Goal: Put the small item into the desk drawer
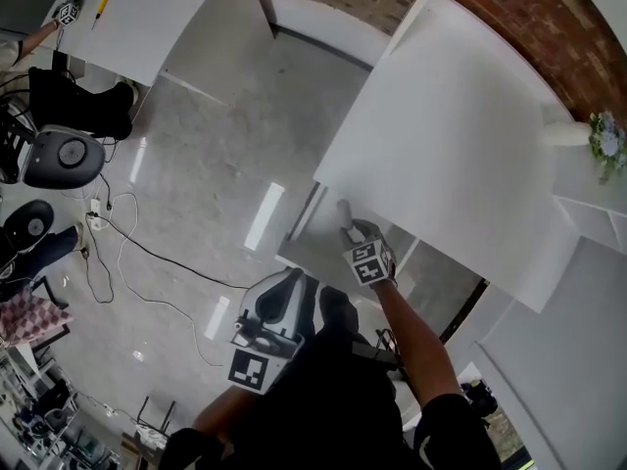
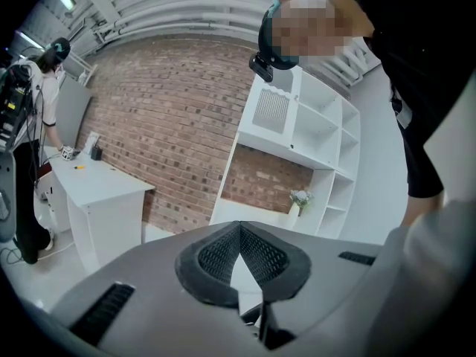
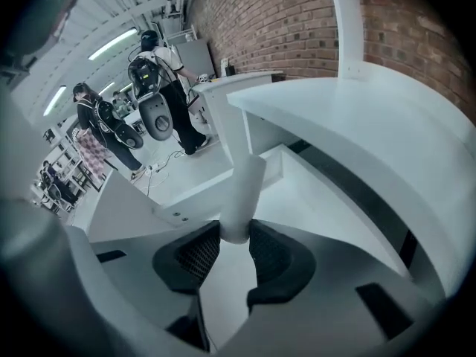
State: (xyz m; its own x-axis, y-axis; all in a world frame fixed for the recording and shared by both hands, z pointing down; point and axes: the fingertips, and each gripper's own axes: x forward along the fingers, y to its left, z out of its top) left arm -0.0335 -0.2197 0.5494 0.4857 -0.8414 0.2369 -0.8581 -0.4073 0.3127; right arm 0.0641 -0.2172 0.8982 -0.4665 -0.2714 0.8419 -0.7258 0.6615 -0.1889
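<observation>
Nearest the body, the left gripper hangs idle, its 2 jaws met at the tips on nothing. Ahead, the right gripper clamps the tube by 1 end. The tube's long axis runs out along the jaws, slanting down over the open drawer. Bare drawer floor lies just right of the tube. The desk overhangs beyond, so headroom looks tight there.

Drawer partly hidden beneath desk; yellow thing on far table, too small to tell
</observation>
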